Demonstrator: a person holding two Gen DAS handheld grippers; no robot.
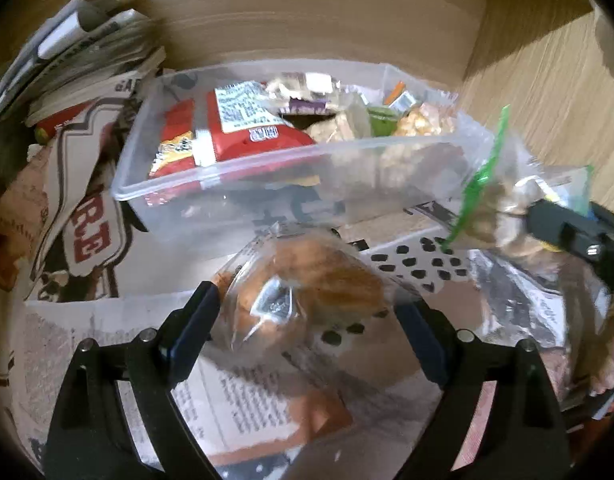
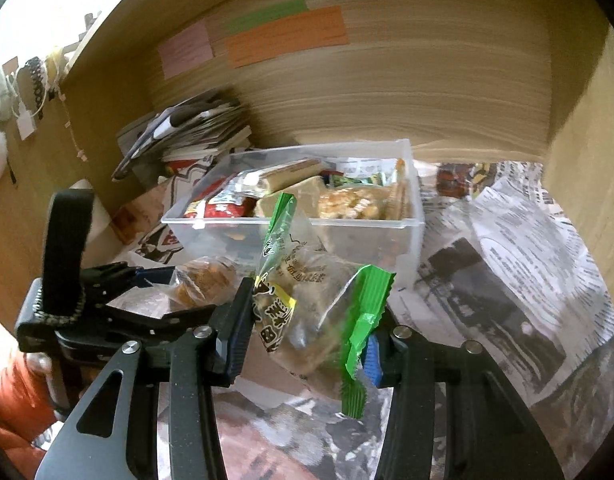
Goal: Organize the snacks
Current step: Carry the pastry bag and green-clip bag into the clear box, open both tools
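In the left wrist view, the left hand-held gripper [image 1: 307, 312] fills the lower frame with its jaws spread wide; no earlier view shows how they got there. A clear-wrapped brown pastry [image 1: 303, 284] lies between them, blurred, and whether the left pad touches it cannot be told. Above it stands the clear snack box [image 1: 227, 178], holding a red packet [image 1: 235, 128] and smaller wrapped snacks too smeared to name. At the right edge, the right hand-held gripper [image 1: 563, 228] is cut off, a green-edged bag [image 1: 487, 200] at its tip.

In the right wrist view, the right hand-held gripper [image 2: 303, 340] is clenched on that green-edged bag [image 2: 307, 296] in the lower centre, which hides the box's [image 2: 291, 222] front wall. Newspaper [image 2: 507, 264] covers the shelf.
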